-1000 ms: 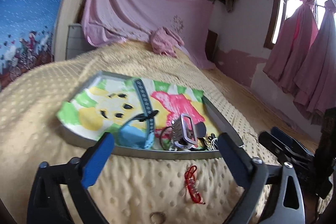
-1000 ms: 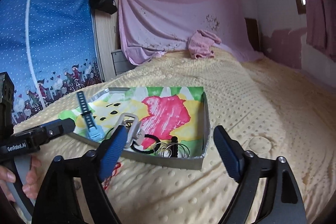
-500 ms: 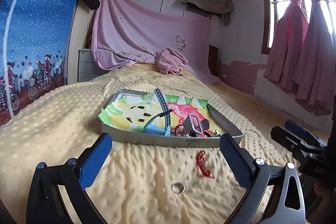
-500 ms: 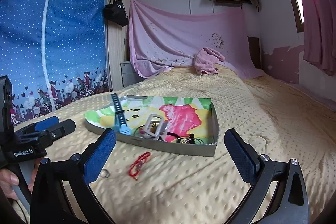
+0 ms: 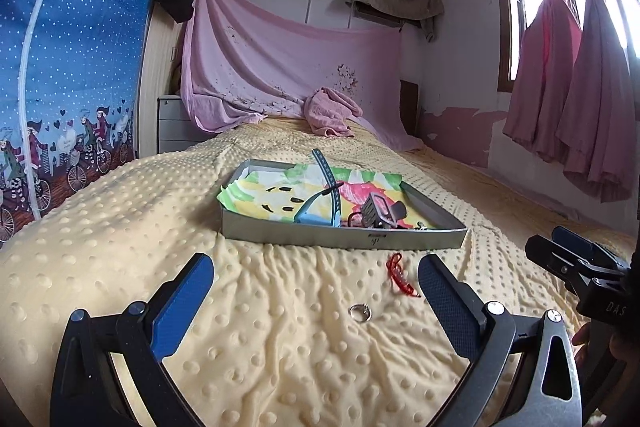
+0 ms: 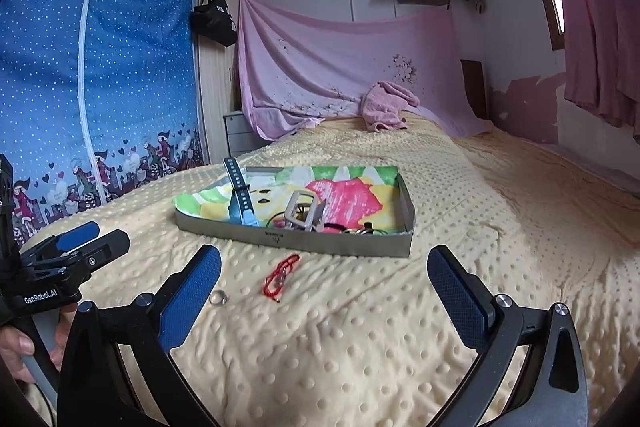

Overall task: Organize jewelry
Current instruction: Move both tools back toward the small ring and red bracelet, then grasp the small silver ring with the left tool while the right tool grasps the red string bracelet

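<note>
Hovering wide-open, empty: left gripper (image 5: 314,291), right gripper (image 6: 324,281) | ring (image 5: 360,311), red cord (image 5: 400,273) before tray edge (image 5: 340,237)

Both grippers are pulled back from the tray (image 5: 344,239), now mid-frame and smaller. Silver ring (image 5: 360,311) and red cord (image 5: 400,273) lie fully in view. Right gripper (image 6: 324,291) jaws have just widened, nothing between.

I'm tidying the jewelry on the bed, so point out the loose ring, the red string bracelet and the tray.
ring (image 5: 360,311), left wrist view, on its silver band.
red string bracelet (image 5: 400,273), left wrist view, middle of the cord.
tray (image 6: 280,238), right wrist view, on its grey front wall.
</note>
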Tool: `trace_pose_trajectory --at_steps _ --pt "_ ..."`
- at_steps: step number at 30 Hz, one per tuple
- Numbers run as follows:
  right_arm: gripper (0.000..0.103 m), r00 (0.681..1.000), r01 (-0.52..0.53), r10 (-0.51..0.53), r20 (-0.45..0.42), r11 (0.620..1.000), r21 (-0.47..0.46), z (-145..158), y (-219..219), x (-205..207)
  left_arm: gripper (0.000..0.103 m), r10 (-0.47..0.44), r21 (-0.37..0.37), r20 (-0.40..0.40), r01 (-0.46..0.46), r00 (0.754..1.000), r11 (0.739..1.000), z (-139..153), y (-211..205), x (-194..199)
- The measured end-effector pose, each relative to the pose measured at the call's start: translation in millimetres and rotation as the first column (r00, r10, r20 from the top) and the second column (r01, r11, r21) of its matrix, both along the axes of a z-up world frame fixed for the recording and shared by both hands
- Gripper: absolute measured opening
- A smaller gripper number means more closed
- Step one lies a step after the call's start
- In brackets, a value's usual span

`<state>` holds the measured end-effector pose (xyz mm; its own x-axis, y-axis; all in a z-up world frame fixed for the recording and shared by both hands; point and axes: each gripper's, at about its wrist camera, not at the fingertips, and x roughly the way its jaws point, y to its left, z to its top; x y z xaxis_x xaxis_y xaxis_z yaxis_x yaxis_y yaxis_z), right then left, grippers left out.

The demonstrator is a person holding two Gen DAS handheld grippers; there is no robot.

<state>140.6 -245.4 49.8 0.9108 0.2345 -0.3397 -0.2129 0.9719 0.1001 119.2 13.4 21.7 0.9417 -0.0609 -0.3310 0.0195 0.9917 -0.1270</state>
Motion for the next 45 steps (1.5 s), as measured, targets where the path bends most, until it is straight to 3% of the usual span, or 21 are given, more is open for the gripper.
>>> trace_pose_trajectory --at_steps 9,18,21,25,27,29,32,35,39,41,45 --pt "0.102 0.998 -0.014 0.012 -0.064 0.999 -0.036 -11 8 17 0.103 -0.015 0.001 -0.117 0.015 0.993 1.000 -21 6 15" --pt "0.101 0.990 -0.070 0.062 -0.128 0.995 -0.065 -21 17 42 0.101 -0.081 -0.035 -0.178 0.076 0.981 0.997 -30 5 33" --pt "0.100 0.984 -0.097 0.087 -0.153 0.993 -0.060 -26 19 53 0.083 -0.124 -0.046 -0.205 0.117 0.971 0.992 -34 1 40" --pt "0.073 0.969 -0.140 0.129 -0.211 0.989 -0.039 -37 22 71 0.060 -0.188 -0.069 -0.238 0.177 0.953 0.982 -41 -4 47" --pt "0.069 0.959 -0.161 0.149 -0.242 0.987 -0.028 -44 24 78 0.051 -0.223 -0.071 -0.241 0.212 0.945 0.975 -42 -9 48" --pt "0.058 0.951 -0.179 0.166 -0.261 0.984 -0.024 -49 26 82 0.045 -0.262 -0.071 -0.238 0.252 0.935 0.965 -41 -15 48" --pt "0.054 0.935 -0.212 0.196 -0.294 0.977 -0.025 -57 33 86 0.039 -0.313 -0.069 -0.251 0.306 0.916 0.950 -43 -24 52" --pt "0.045 0.922 -0.240 0.220 -0.318 0.971 -0.023 -63 39 89 0.036 -0.344 -0.089 -0.290 0.333 0.893 0.939 -49 -29 60" --pt "0.045 0.911 -0.253 0.234 -0.341 0.967 -0.014 -70 41 94 0.036 -0.330 -0.133 -0.356 0.302 0.874 0.944 -59 -26 76" --pt "0.038 0.905 -0.261 0.241 -0.352 0.965 -0.010 -72 41 96 0.036 -0.324 -0.146 -0.373 0.289 0.870 0.946 -62 -26 81" --pt "0.038 0.892 -0.281 0.255 -0.372 0.960 -0.017 -77 47 101 0.035 -0.306 -0.149 -0.397 0.268 0.865 0.952 -66 -27 89"
